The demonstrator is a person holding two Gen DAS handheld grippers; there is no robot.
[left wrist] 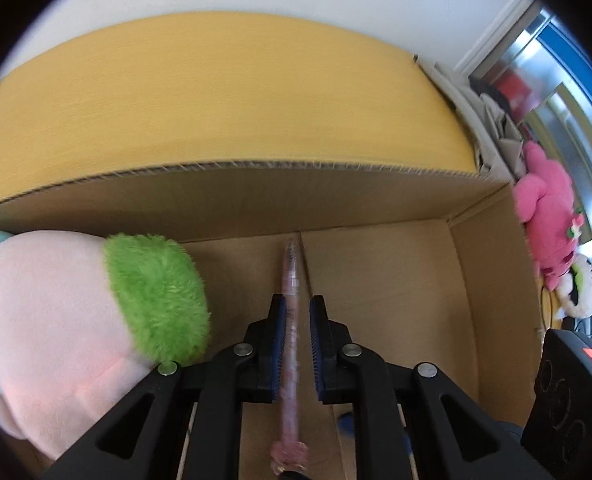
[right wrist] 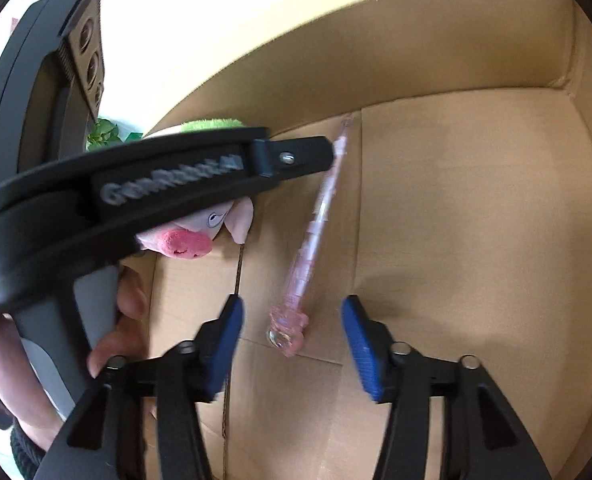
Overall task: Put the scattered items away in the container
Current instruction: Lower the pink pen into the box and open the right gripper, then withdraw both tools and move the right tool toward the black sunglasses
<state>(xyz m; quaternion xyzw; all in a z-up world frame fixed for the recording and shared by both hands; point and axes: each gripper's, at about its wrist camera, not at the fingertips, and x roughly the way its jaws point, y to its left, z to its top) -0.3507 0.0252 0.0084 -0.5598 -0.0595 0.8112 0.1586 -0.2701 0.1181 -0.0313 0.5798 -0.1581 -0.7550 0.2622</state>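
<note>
A translucent pink pen (left wrist: 291,320) with a flower-shaped end lies between the jaws of my left gripper (left wrist: 297,305), low inside a cardboard box (left wrist: 376,264). The jaws stand slightly apart with a small gap on the right side. In the right wrist view the pen (right wrist: 314,232) slants over the box floor (right wrist: 476,220), its tip by the left gripper's finger (right wrist: 296,156). My right gripper (right wrist: 292,312) is open over the box, its pads (right wrist: 230,332) either side of the pen's flower end without touching it. A pink plush toy with a green fuzzy patch (left wrist: 76,312) lies in the box at left.
The box stands on a yellow wooden table (left wrist: 216,100). A pink plush (left wrist: 548,216) and a white plush (left wrist: 580,288) sit outside the box at right, near a window. A black device (left wrist: 572,400) is at lower right. A hand (right wrist: 124,320) holds the left gripper's handle.
</note>
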